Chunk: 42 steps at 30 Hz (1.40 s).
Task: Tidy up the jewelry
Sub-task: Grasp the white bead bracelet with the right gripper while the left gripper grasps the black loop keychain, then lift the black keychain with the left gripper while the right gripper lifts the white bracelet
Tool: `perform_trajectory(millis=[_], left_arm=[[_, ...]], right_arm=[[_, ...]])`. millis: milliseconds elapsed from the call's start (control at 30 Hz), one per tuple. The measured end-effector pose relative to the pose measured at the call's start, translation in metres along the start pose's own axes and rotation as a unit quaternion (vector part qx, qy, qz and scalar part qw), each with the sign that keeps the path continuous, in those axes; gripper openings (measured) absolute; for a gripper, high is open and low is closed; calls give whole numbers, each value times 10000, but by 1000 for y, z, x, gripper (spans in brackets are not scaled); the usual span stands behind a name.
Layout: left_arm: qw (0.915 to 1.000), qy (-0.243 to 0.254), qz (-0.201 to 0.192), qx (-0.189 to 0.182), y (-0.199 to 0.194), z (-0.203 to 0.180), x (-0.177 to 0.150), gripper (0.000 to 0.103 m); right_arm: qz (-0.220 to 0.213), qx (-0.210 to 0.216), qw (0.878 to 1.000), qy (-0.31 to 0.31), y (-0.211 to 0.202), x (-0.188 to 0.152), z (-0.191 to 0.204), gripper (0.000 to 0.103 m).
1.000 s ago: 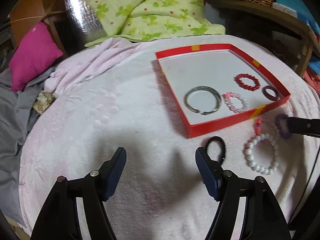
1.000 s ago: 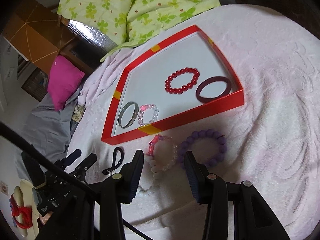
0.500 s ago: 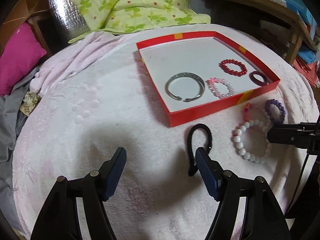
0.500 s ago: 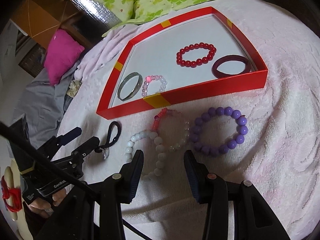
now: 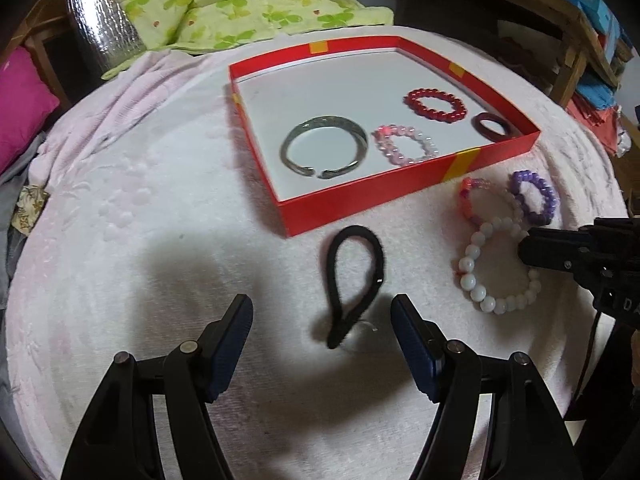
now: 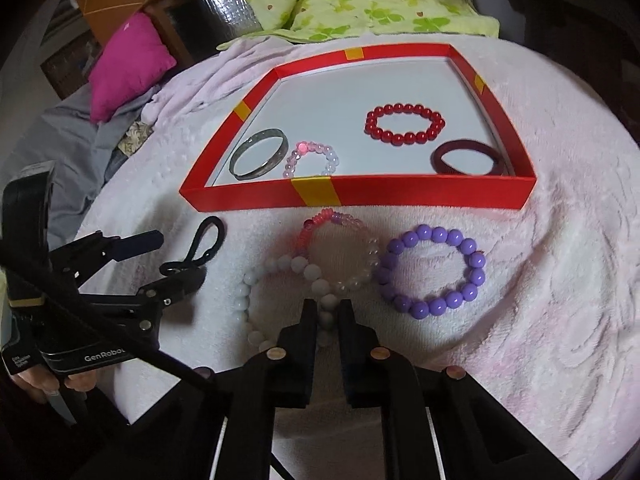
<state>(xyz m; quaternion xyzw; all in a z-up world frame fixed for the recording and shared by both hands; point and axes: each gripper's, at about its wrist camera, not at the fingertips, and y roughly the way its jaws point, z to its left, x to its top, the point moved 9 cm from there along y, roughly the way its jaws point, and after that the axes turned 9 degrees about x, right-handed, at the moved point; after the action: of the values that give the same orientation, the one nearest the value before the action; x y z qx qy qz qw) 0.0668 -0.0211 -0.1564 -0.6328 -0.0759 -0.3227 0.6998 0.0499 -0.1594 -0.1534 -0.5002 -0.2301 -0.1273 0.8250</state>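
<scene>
A red tray (image 5: 408, 188) (image 6: 400, 194) holds a silver bangle (image 5: 324, 147), a pink bead bracelet (image 5: 404, 145), a red bead bracelet (image 6: 405, 123) and a dark maroon bangle (image 6: 466, 158). In front of it on the pink blanket lie a black hair tie (image 5: 354, 276), a white bead bracelet (image 5: 496, 268) (image 6: 280, 300), a clear-and-pink bracelet (image 6: 340, 252) and a purple bead bracelet (image 6: 432, 272). My left gripper (image 5: 322, 334) is open, its fingers either side of the hair tie's near end. My right gripper (image 6: 326, 322) is shut on the white bead bracelet.
A green floral quilt (image 5: 224, 4) and a magenta pillow (image 6: 128, 64) lie behind the tray. A wooden shelf (image 5: 560, 12) with boxes stands at the back right. The blanket drops away at the left edge (image 5: 24, 240).
My left gripper moved right and forward until the hair tie lies between its fingers. My right gripper moved down onto the white bead bracelet and closed on it.
</scene>
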Motion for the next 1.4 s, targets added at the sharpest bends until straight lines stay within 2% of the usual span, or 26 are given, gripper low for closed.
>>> perform_trajectory(millis=[67, 167, 333, 400, 633, 833, 1067, 1400], left_arm=[[9998, -70, -13, -186, -1, -3, 0, 71], [9994, -101, -9, -324, 0, -6, 0, 58], [9990, -229, -48, -384, 0, -3, 2, 42], [9987, -289, -64, -405, 0, -1, 3, 27], [9984, -378, -116, -395, 1, 4, 5, 11], [9979, -502, -202, -370, -4, 9, 7, 10], [9971, -581, -360, -343, -16, 15, 10, 10], [9964, -558, -623, -150, -34, 17, 16, 10]], right_arm=[[-50, 29, 10000, 71, -3, 2, -3, 10], [-141, 166, 9995, 231, -11, 3, -9, 10], [-195, 408, 9978, 475, -18, 4, -16, 10], [-190, 494, 9970, 562, -20, 3, -18, 10], [-113, 651, 9958, 626, -18, 0, -14, 10], [-172, 846, 9941, 649, -19, 3, -7, 10], [-343, 1491, 9845, 859, -25, 10, 3, 10], [-564, 1777, 9781, 930, -32, 18, 10, 11]])
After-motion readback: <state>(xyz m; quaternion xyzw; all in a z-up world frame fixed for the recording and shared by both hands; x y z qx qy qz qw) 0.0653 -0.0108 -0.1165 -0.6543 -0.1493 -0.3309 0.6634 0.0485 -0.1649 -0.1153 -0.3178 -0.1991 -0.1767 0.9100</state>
